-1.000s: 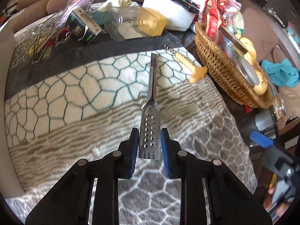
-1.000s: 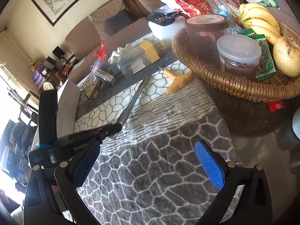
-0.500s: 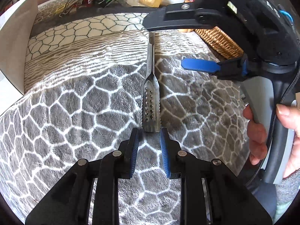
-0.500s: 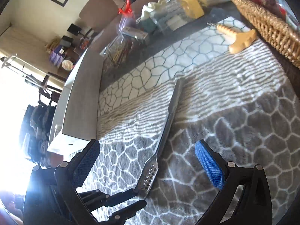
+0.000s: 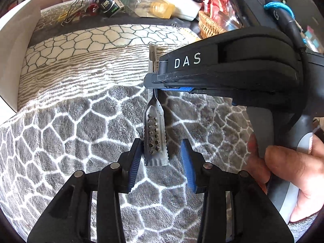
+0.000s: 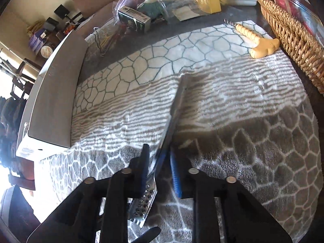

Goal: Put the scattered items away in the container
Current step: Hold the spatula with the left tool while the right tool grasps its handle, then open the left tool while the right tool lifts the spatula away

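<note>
A long metal tool with a perforated, toothed flat end [image 5: 155, 139] lies over the patterned fleece blanket. My left gripper [image 5: 161, 163] is open, its blue pads either side of the perforated end without squeezing it. My right gripper [image 5: 160, 85] comes in from the right and is shut on the tool's thin handle. In the right wrist view the handle [image 6: 174, 109] runs away between my closed right gripper's [image 6: 160, 166] pads, and the perforated end [image 6: 142, 206] sticks out below them. A white box [image 6: 54, 93] stands at the left.
A wicker basket [image 6: 293, 36] full of food stands at the right. A cream-handled corkscrew [image 6: 257, 40] lies beside it. A clutter of bags, a small dark box [image 6: 133, 19] and a yellow block [image 6: 206, 0] sits at the back. A hand [image 5: 291, 174] holds the right gripper.
My left gripper has opened and let go of the perforated end. My right gripper has come in from the right and closed on the tool's handle.
</note>
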`<action>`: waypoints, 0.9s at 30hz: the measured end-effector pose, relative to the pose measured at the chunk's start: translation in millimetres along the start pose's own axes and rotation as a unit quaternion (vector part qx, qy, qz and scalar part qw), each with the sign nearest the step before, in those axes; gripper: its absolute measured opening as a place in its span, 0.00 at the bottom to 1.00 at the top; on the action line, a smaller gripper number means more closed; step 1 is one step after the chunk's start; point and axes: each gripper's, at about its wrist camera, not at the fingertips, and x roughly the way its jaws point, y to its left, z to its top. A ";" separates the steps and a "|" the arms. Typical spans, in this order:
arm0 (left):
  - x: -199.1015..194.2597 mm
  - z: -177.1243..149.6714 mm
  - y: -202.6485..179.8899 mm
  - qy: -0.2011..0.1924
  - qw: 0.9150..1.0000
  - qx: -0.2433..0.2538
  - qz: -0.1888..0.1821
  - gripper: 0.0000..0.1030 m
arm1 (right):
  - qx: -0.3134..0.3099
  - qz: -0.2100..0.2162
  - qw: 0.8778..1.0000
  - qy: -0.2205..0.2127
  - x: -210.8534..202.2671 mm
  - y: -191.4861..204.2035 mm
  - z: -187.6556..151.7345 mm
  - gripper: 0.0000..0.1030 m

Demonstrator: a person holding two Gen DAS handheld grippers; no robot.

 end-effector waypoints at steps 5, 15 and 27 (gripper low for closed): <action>0.4 0.2 7.8 -0.002 1.000 -0.019 -0.012 0.25 | -0.006 0.011 1.000 -0.006 -3.3 2.2 0.9 0.10; -0.6 0.0 17.8 0.004 0.999 -0.041 -0.012 0.33 | 0.029 0.033 0.999 -0.019 -14.2 -2.2 3.7 0.19; 10.4 2.0 14.4 -0.010 0.999 -0.038 -0.011 0.20 | -0.048 -0.016 0.999 0.000 11.3 18.0 12.4 0.13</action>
